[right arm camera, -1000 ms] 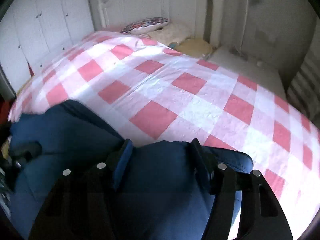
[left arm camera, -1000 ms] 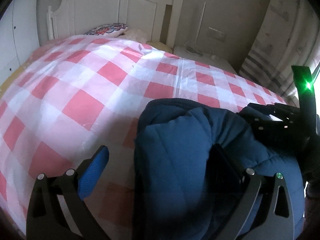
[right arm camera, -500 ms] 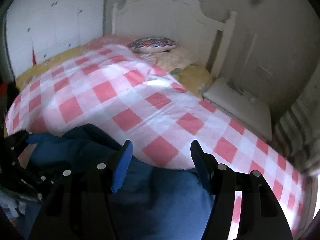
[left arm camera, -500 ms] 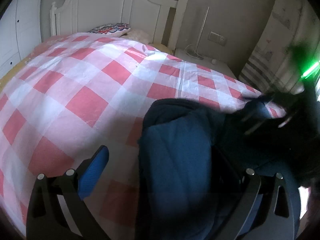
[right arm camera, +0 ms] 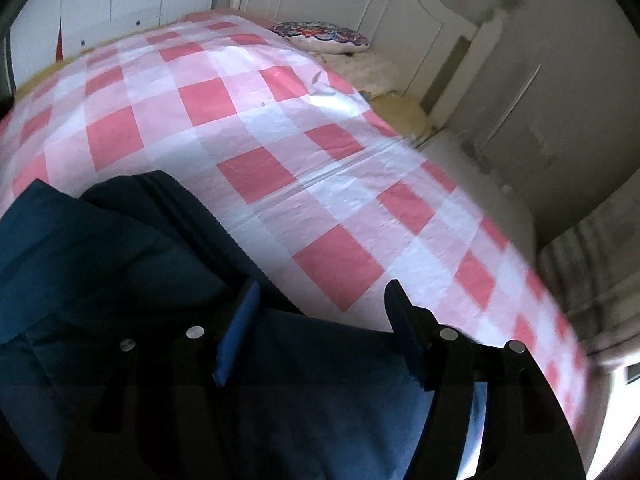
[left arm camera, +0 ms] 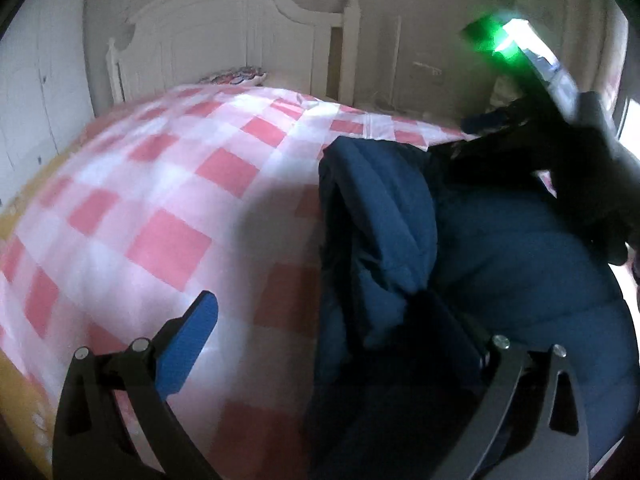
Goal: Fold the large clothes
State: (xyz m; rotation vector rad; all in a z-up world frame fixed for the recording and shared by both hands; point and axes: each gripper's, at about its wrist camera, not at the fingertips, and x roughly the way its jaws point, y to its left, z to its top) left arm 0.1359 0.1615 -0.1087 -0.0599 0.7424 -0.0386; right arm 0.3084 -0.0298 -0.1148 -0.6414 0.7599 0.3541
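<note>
Opening right gripper (right arm camera: pixel 320 312) jaws straddle navy padded jacket (right arm camera: pixel 120 256) on bed (right arm camera: pixel 280 184); fold may spring open. Left gripper (left arm camera: pixel 340 328) jaws apart.

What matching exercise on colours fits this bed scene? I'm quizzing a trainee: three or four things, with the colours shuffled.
Things:
1. padded jacket
2. bedspread
3. headboard
4. cushion

Colours:
A. white
B. many-coloured pattern
C. dark blue
D. pink and white check

Pairs: 1-C, 2-D, 3-A, 4-B
</note>
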